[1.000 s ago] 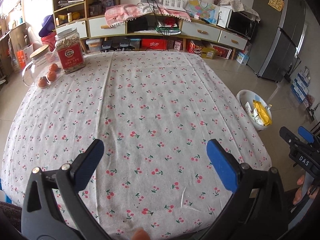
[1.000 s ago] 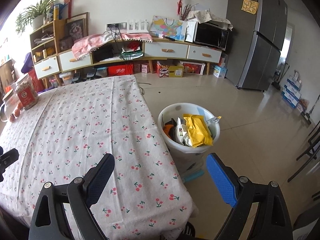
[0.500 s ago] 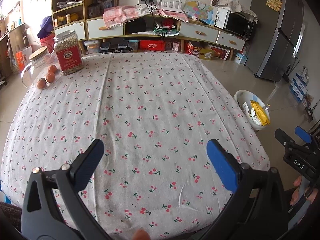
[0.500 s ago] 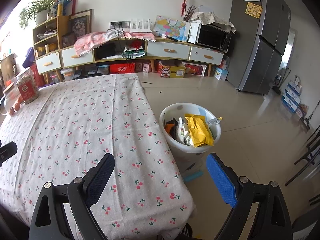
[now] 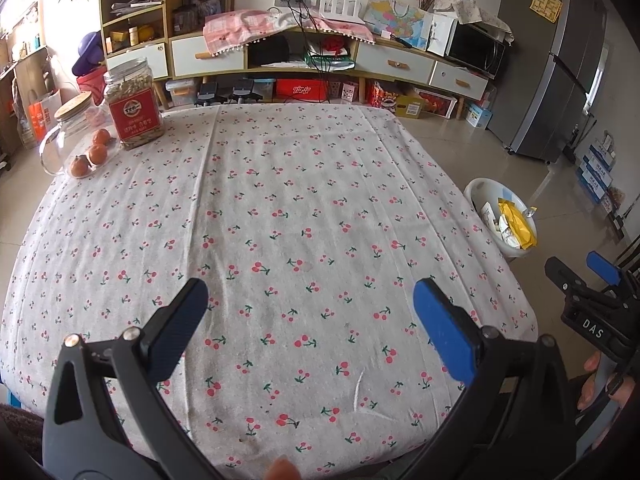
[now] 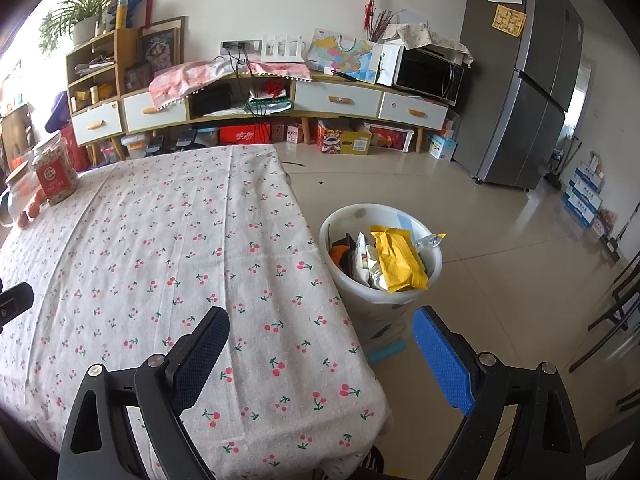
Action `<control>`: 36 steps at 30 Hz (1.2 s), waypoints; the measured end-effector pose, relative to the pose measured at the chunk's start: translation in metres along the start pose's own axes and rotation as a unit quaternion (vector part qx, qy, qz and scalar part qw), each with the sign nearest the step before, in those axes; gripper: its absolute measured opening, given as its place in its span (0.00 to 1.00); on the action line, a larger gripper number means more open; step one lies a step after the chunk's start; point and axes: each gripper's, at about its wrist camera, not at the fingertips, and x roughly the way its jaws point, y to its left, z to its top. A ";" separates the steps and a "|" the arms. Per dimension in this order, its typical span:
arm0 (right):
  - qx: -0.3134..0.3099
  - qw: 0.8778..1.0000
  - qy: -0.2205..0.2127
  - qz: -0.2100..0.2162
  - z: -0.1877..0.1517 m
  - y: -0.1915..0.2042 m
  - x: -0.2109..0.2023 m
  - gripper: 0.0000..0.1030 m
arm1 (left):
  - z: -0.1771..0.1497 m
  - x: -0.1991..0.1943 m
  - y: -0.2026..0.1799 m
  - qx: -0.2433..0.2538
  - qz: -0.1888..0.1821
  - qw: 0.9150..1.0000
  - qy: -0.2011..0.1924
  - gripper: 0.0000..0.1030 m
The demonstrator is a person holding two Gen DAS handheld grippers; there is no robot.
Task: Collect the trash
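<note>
The trash sits packed in a white round bin (image 6: 382,264) that stands on the tiled floor just beside the right edge of the tabletop (image 5: 280,208). On top of the heap lies a bright yellow wrapper (image 6: 398,258), crumpled and shiny, stretched across the middle of the opening. Beside it are pale, whitish packets (image 6: 366,260), something dark with an orange patch at the left rim, and a clear crinkled bit of plastic poking up at the right rim. The pile reaches the rim of the bin. In the left wrist view the same bin (image 5: 478,192) shows past the tabletop's right edge, with the yellow wrapper (image 5: 516,226) visible inside.

The left gripper (image 5: 310,312) hovers above the near part of the tabletop, its fingers spread wide with nothing between them. The right gripper (image 6: 320,338) hangs over the tabletop's right corner, fingers equally wide apart and holding nothing; the bin lies ahead, between the two finger lines and closer to the blue one.

A cherry-print cloth covers the tabletop. At its far left corner stand a red-labelled jar (image 5: 134,110), a glass jug with a wooden lid (image 5: 66,128), and a few small orange fruits (image 5: 96,152).
</note>
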 end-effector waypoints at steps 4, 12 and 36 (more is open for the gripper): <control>-0.001 1.000 0.001 0.000 -0.001 0.000 0.001 0.92 | 0.000 0.000 0.000 0.000 -0.001 1.000 0.001 0.99; -0.001 1.000 0.001 0.000 -0.001 0.000 0.001 0.92 | 0.000 -0.002 -0.002 0.002 -0.002 1.000 -0.002 0.99; -0.003 1.000 0.004 -0.003 -0.003 -0.006 0.005 0.92 | -0.001 -0.008 -0.010 0.018 -0.001 1.000 -0.012 0.99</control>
